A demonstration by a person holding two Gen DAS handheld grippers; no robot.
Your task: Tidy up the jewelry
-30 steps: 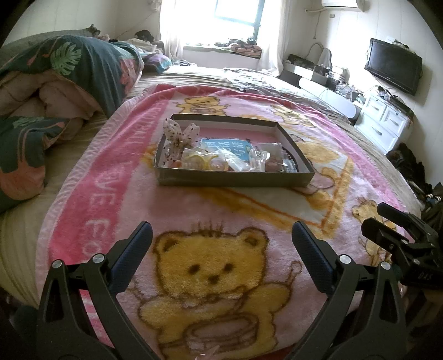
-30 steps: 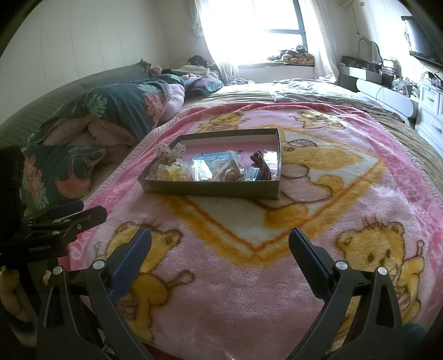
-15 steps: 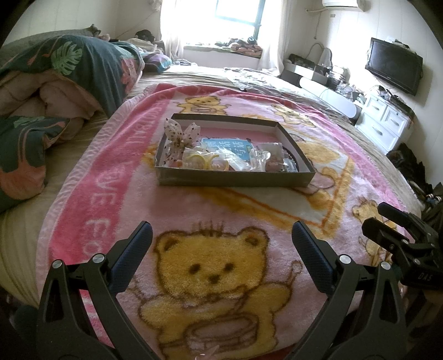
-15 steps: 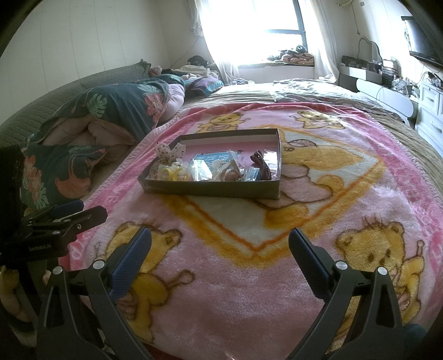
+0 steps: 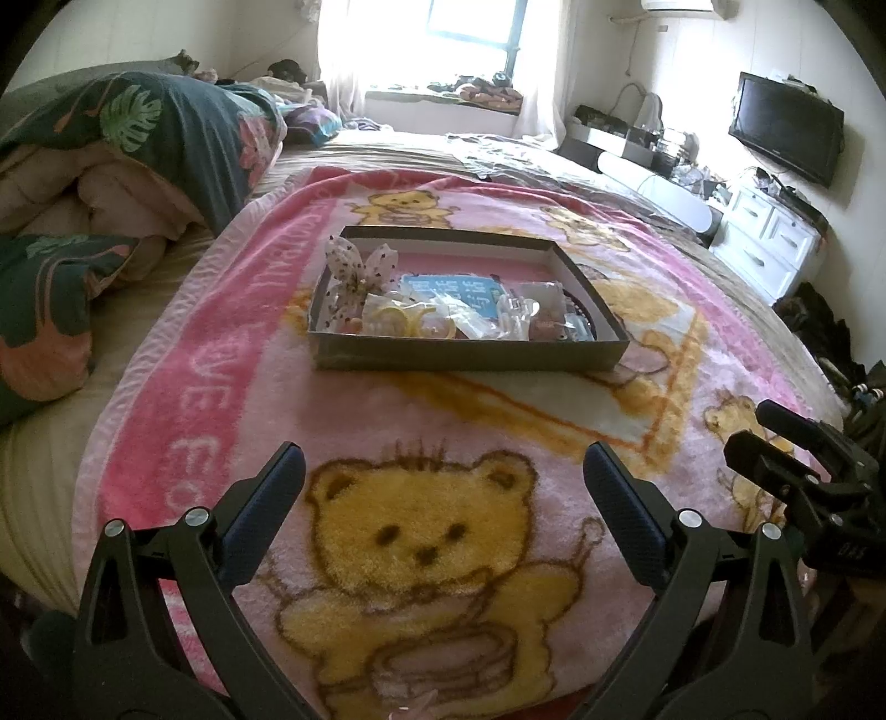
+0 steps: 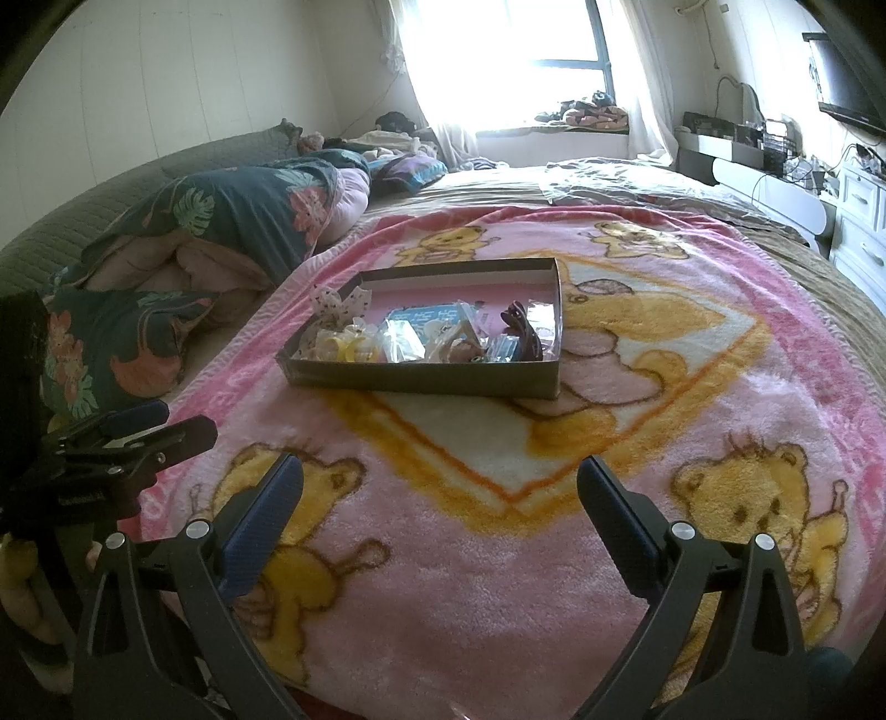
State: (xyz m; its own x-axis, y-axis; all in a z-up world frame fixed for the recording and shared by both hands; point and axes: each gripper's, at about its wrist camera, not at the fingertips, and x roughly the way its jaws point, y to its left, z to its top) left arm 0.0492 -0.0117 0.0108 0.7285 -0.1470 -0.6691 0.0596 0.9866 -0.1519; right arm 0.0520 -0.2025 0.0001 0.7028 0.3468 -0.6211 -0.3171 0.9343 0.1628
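Observation:
A shallow grey cardboard box [image 5: 465, 354] [image 6: 421, 382] sits on a pink teddy-bear blanket [image 5: 421, 443] on the bed. It holds jewelry in small clear bags, a spotted white bow [image 5: 354, 268], yellow pieces [image 5: 393, 321], a blue card [image 5: 448, 291] and a dark item [image 6: 520, 332] at its right end. My left gripper [image 5: 443, 476] is open and empty, well short of the box. My right gripper [image 6: 440, 476] is open and empty too, and shows at the right edge of the left wrist view [image 5: 797, 459].
A dark floral quilt [image 5: 138, 144] is piled on the bed's left side. A white dresser [image 5: 769, 243] and a TV [image 5: 786, 127] stand at the right wall. The window [image 5: 470, 27] is behind the bed. The left gripper shows at the left of the right wrist view [image 6: 127, 437].

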